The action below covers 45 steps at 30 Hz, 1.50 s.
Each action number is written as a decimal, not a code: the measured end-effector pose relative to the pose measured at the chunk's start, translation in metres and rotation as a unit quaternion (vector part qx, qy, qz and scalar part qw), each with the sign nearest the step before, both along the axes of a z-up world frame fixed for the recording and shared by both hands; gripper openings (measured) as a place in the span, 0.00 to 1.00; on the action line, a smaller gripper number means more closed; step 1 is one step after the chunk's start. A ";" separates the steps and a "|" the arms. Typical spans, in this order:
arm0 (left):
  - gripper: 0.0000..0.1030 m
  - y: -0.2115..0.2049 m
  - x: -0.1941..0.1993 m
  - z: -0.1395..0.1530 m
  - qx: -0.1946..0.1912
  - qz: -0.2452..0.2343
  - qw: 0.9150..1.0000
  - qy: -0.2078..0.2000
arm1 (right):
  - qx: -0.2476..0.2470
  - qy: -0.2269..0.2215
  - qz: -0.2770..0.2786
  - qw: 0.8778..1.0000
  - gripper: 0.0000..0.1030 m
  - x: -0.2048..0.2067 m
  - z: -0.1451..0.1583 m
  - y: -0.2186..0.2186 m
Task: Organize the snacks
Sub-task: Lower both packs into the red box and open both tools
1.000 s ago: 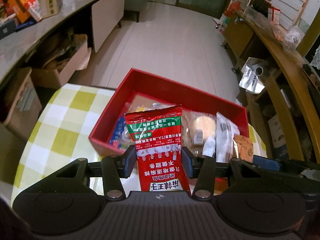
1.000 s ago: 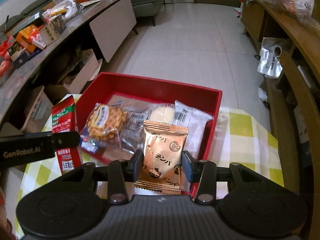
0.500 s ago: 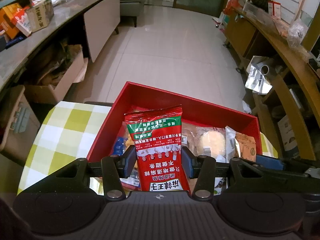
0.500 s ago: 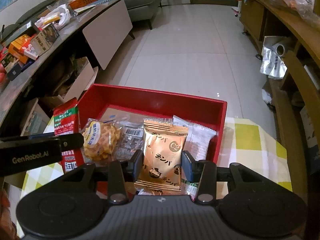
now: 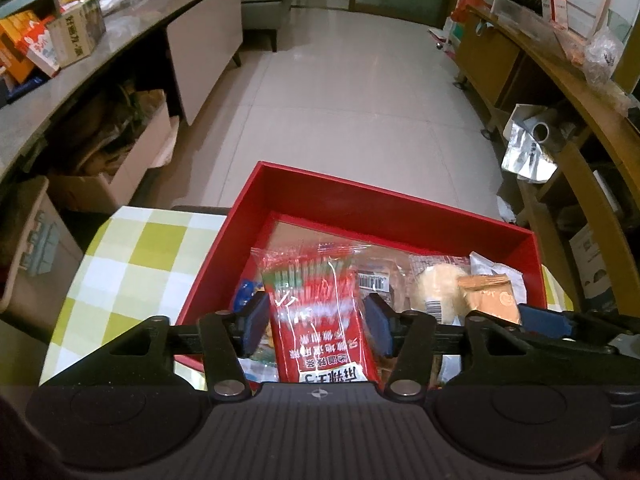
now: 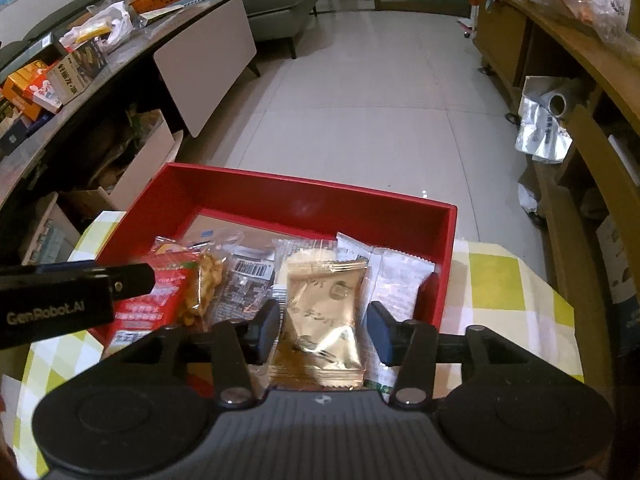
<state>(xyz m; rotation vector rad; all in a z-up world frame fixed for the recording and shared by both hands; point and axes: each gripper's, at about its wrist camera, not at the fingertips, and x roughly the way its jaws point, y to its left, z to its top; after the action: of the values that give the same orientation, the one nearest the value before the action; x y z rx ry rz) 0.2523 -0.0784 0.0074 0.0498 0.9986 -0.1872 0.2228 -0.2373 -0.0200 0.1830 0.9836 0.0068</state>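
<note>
A red tray [image 5: 384, 204] [image 6: 312, 196] holds several wrapped snacks. My left gripper [image 5: 316, 322] is over the tray's near left part; its jaws stand apart from a red snack packet [image 5: 320, 320] that tips forward between them. That packet also shows in the right wrist view [image 6: 160, 300]. My right gripper [image 6: 322, 330] is over the tray's near right part; a gold-brown snack packet [image 6: 324, 320] tips forward between its parted jaws, also visible in the left wrist view [image 5: 490, 300].
The tray sits on a table with a yellow-and-white checked cloth [image 5: 132, 264] [image 6: 508, 300]. A waffle snack [image 6: 204, 284], barcode packets [image 6: 248, 276] and a white packet [image 6: 400, 280] lie in the tray. Tiled floor lies beyond; cluttered counters flank both sides.
Both grippers moved forward over the tray and their jaws opened. The red packet and the gold-brown packet, upright before, now lean forward, loose between the jaws.
</note>
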 end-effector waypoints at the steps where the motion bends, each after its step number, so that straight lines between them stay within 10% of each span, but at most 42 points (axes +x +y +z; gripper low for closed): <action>1: 0.71 0.000 0.000 0.001 0.000 0.001 1.000 -0.002 | 0.000 -0.001 -0.001 1.000 0.57 0.000 0.000 -0.001; 6: 0.84 0.000 -0.004 0.006 0.001 0.001 1.000 -0.011 | -0.005 -0.003 -0.003 1.000 0.65 -0.002 0.002 -0.002; 27: 0.85 -0.006 -0.025 0.008 0.004 -0.006 1.000 -0.008 | -0.021 0.007 0.003 1.000 0.69 -0.019 0.012 -0.004; 45: 0.86 0.003 -0.110 -0.006 0.008 -0.068 0.997 0.041 | -0.069 0.054 0.022 0.996 0.71 -0.115 0.017 -0.005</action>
<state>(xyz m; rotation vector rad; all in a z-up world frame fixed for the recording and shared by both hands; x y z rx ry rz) 0.1418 -0.0756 0.0019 0.1260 1.0788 -0.3085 0.1076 -0.2422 -0.0028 0.0357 1.0919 -0.0309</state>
